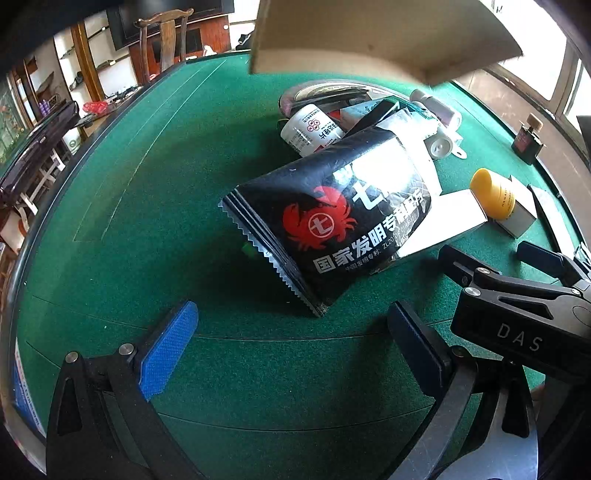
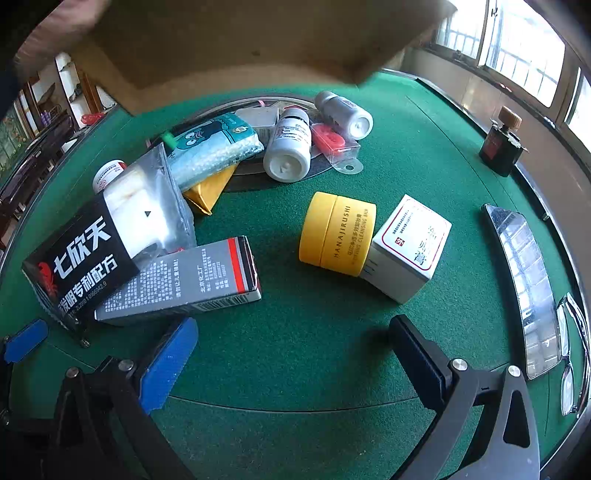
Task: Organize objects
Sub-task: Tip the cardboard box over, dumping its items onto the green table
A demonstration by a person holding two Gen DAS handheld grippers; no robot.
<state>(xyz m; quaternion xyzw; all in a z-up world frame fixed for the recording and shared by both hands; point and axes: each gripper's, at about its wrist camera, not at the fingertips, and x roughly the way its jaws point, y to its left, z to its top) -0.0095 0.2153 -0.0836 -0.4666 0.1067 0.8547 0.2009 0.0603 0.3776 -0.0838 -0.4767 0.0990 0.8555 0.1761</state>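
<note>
A pile of small objects lies on the green felt table (image 1: 147,184). A black pouch with a red crab (image 1: 332,229) lies nearest my left gripper (image 1: 291,339), which is open and empty just short of it. In the right wrist view the pouch (image 2: 77,258) rests on a grey box (image 2: 184,280). A yellow jar (image 2: 336,240) lies on its side against a white box (image 2: 406,251), ahead of my right gripper (image 2: 291,350), open and empty. White bottles (image 2: 290,147), a teal packet (image 2: 210,147) and a red item (image 2: 328,138) lie behind.
A cardboard box (image 2: 221,48) hangs over the far side of the table, also seen in the left wrist view (image 1: 369,33). A dark perfume bottle (image 2: 500,147) stands at far right. A phone (image 2: 528,284) and glasses (image 2: 572,354) lie at the right edge. Chairs and shelves stand beyond.
</note>
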